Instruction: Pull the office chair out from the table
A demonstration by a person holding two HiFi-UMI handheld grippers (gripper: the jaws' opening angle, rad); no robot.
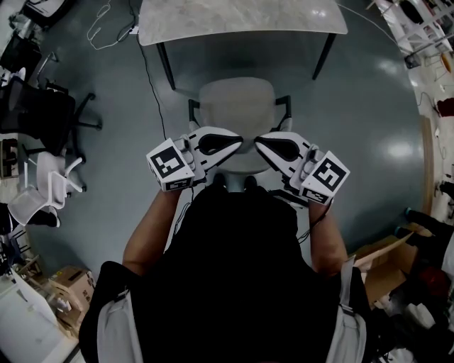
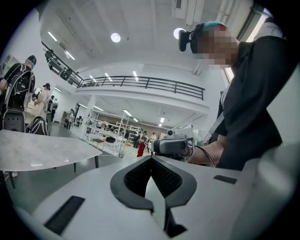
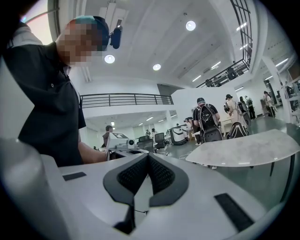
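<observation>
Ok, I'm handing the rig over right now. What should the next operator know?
Left gripper: jaws shut, empty, held level above the near side of the office chair.
Right gripper: jaws shut, empty, its tip facing the left one's.
Chair: between the person and the table, seat clear of the table's edge in the head view.
Done: the chair looks pulled out.
Left: probably nothing. Neither gripper holds the chair, so grip it again if more pull is wanted.

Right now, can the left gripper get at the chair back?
Likely yes: left gripper hangs right over the chair back, nothing between. Jaws are shut, so they must open to grip.
</observation>
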